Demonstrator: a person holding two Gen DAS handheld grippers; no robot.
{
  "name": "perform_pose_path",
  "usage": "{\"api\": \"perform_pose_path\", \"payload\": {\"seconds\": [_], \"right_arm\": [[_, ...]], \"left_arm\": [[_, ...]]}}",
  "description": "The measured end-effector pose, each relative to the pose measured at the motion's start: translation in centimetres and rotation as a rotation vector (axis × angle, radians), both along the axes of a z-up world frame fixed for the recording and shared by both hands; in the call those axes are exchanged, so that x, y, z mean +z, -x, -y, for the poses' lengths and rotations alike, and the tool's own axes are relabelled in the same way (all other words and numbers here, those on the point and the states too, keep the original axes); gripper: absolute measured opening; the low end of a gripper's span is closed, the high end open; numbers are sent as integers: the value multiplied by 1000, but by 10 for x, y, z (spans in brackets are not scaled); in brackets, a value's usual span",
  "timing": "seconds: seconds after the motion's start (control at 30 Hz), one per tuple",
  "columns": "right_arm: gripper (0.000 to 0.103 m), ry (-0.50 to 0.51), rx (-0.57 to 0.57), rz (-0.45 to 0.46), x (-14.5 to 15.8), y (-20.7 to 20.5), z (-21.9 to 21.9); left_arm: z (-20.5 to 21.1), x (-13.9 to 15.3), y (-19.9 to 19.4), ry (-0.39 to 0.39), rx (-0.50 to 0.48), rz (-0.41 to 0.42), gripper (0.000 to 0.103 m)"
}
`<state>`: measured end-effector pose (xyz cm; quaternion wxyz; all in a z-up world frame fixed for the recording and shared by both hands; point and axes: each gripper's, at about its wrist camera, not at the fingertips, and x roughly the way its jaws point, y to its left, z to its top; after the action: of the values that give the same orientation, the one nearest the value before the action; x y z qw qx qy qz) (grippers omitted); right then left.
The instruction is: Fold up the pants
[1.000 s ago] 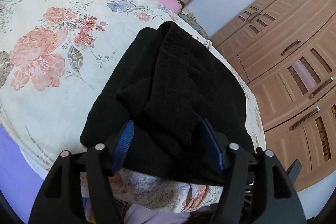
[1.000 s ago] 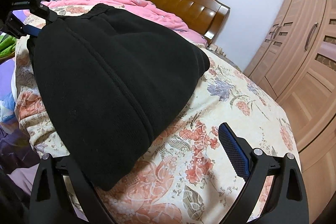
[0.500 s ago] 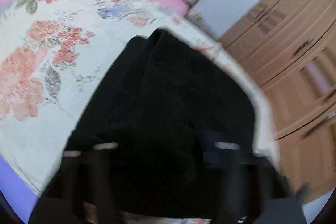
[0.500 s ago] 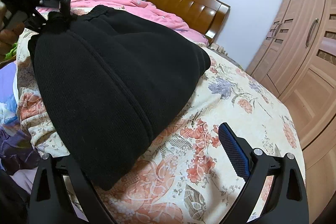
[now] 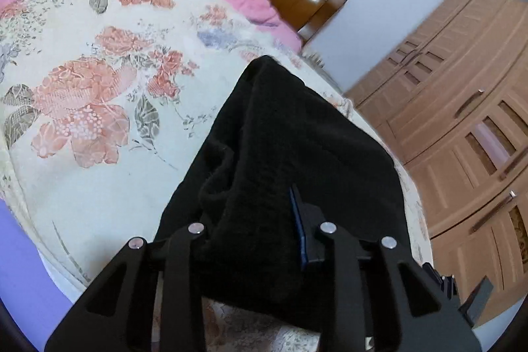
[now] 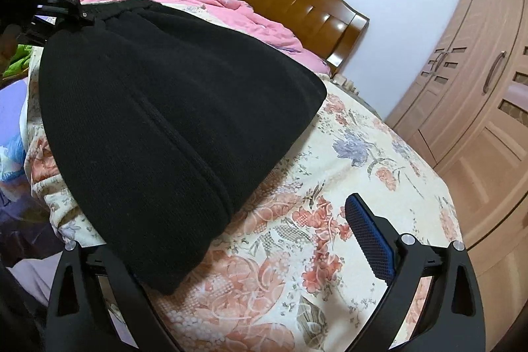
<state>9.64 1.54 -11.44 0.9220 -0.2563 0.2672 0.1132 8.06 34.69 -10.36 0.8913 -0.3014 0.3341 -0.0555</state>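
**Pants pinched at the near edge**

Pants [image 5: 297, 154] lie already doubled on the bed [image 5: 82, 127], at its near edge, well short of the headboard. Our left gripper [image 5: 254, 226] is closing on a bunched corner for the next fold. Our right gripper [image 6: 231, 240] waits spread wide, its near finger hidden under the hem.
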Motion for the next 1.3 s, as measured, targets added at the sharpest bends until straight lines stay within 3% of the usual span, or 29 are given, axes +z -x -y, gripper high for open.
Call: {"api": "perform_pose_path", "payload": {"seconds": [0.07, 0.2, 0.27, 0.37, 0.4, 0.47, 0.53, 0.6, 0.7, 0.77, 0.87, 1.03, 1.1, 1.3], "right_arm": [[95, -6, 0, -9, 0, -1, 2], [95, -37, 12, -20, 2, -3, 4], [95, -77, 59, -53, 6, -2, 8], [95, -179, 200, -140, 13, 6, 24], [95, -250, 269, -200, 17, 10, 36], [95, -394, 379, -291, 26, 12, 57], [95, -489, 398, -272, 40, 7, 75], [95, -549, 386, -239, 57, -14, 87], [95, -542, 390, -193, 75, -64, 75], [95, -507, 425, -184, 79, -94, 56], [95, -436, 483, -229, 75, -141, 19], [97, -336, 411, -333, 40, -215, 1], [97, -467, 421, -407, 31, -229, 18], [97, -507, 432, -331, 46, -222, 15]], "left_arm": [[6, 5, 6, -38, 21, 7, 30], [4, -2, 12, 24, 64, 32, 34], [5, 2, 13, 10, 44, 41, 41], [3, 13, 18, 29, 42, 66, 71], [-2, 18, 24, 1, 104, 63, 95], [-18, 32, 44, -54, 273, 75, 101], [-23, 56, 53, -121, 341, 113, 100], [-7, 82, 41, -201, 242, 144, 100], [50, 110, -8, -342, -50, 141, 101], [82, 106, -50, -366, -225, 112, 101], [101, 83, -104, -438, -315, 30, 101], [72, 51, -154, -278, -376, -63, 101], [58, 45, -154, -204, -365, -40, 101], [47, 42, -149, -110, -349, -2, 101]]}}
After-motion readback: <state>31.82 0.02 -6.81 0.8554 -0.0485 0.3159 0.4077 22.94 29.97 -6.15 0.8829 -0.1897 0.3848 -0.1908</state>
